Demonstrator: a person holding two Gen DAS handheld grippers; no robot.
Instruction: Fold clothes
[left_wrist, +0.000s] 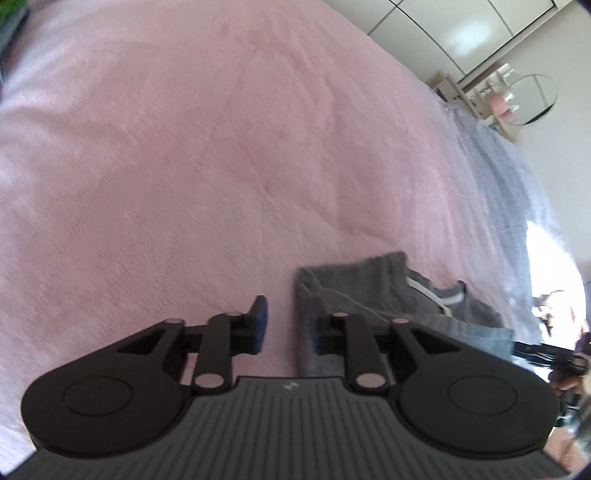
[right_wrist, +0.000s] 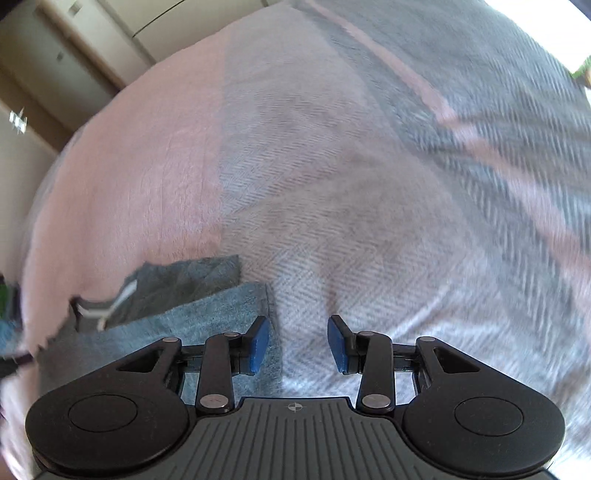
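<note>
A folded grey garment with white drawstrings lies on the pink blanket, and a blue-grey layer shows at its near right side. My left gripper hovers at the garment's left edge, open; that edge runs into the gap beside the right pad, and neither pad presses on it. In the right wrist view the same garment lies at lower left with its blue-grey layer. My right gripper stands open at that layer's right edge, nothing between its pads.
A grey and lilac herringbone throw covers the bed to the right of the pink blanket. A round mirror on a small dresser and wardrobe doors stand beyond the bed. A dark tool and a hand show at the right edge.
</note>
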